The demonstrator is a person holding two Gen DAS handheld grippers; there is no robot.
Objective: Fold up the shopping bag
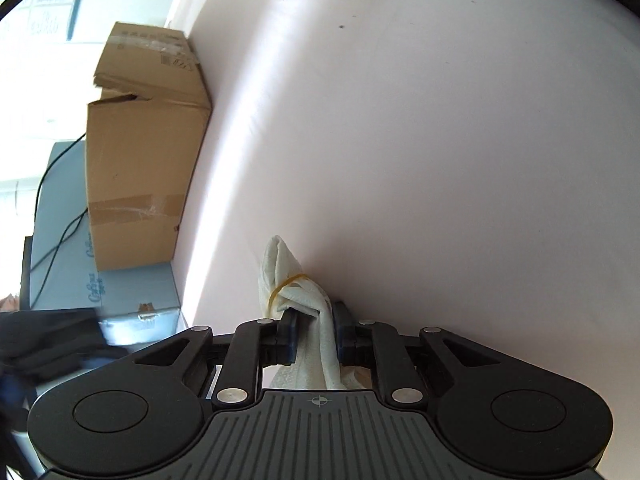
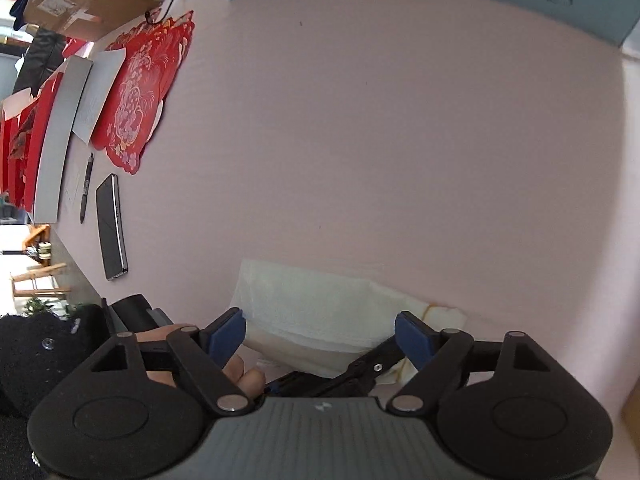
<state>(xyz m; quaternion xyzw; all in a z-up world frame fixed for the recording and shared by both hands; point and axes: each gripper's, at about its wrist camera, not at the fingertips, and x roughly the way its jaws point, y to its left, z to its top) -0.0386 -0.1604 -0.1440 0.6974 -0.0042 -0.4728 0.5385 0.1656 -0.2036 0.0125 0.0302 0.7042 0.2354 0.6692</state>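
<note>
On the pink table [image 1: 440, 140], left hand-held gripper [image 1: 314, 332] pinching the white shopping bag [image 1: 288, 280]; right hand-held gripper [image 2: 320, 336] spread.

Pink table [image 2: 400, 140], bag [image 2: 320, 312], phone [image 2: 111, 228], pen [image 2: 86, 188]

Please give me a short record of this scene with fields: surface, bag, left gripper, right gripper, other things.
surface: pale pink table
bag: white shopping bag, bunched, yellow rubber band around it
left gripper: left gripper shut on the bag
right gripper: right gripper open above the bag, holding nothing
other things: cardboard box, phone, pen, red paper decoration
</note>
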